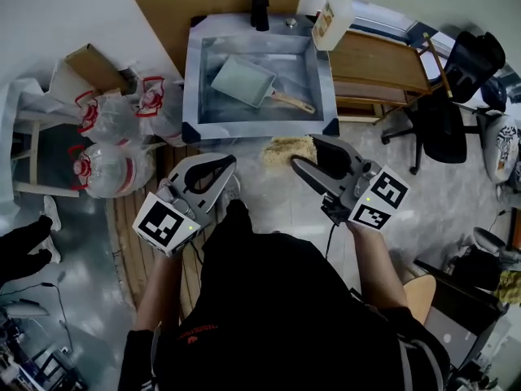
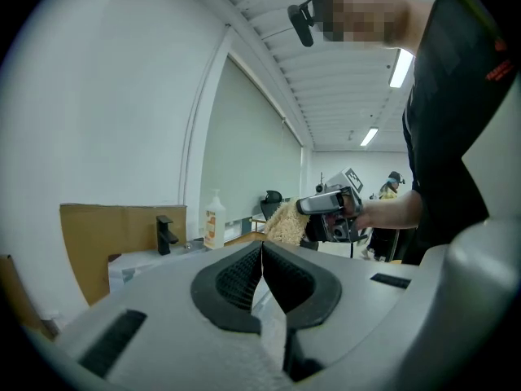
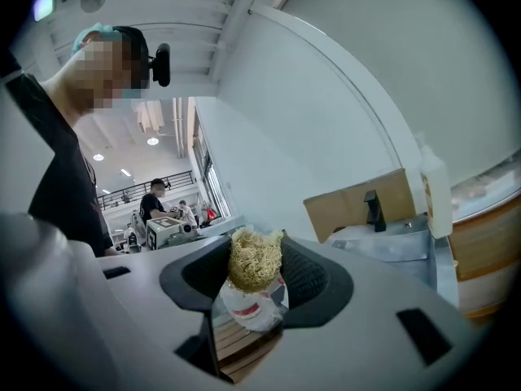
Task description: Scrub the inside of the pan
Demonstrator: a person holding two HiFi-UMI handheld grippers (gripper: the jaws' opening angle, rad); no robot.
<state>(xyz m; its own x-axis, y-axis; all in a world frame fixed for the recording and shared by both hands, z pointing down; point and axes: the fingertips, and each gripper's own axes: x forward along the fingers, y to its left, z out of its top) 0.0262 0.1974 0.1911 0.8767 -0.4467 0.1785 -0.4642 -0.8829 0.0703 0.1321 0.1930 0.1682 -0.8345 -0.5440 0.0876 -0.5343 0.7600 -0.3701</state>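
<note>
Pan (image 1: 244, 81) sat inside the sink (image 1: 192, 72), lying flat on the basin floor, wooden handle pointing toward the basin's right near corner. Nothing was touching it. Both grippers were held up on the near side of the sink, well apart from the pan. Left gripper (image 1: 223, 169) was clenched: in the left gripper view its jaws met tip to tip with nothing between them (image 2: 262, 248). Right gripper (image 1: 303, 151) was clamped on a tan fibrous scrubber (image 1: 282, 148). In the right gripper view the wad sat squeezed between the two ribbed pads at the tips (image 3: 256, 252) and bulged up past them. The scrubber hung just off the sink's front rim, near its right corner, not over the basin. The left gripper view also caught the right gripper side-on with the scrubber sticking out of its front end (image 2: 285, 221). A black faucet (image 1: 260, 8) stood at the back edge of the sink, with a pump bottle (image 1: 329, 19) at the back right corner. A cardboard sheet (image 1: 175, 6) stood behind the sink and a wooden desk (image 1: 374, 62) sat just beside it on the right. Tied plastic bags (image 1: 110, 147) lay on the floor to the left, and an office chair (image 1: 440, 120) was off to the right.
</note>
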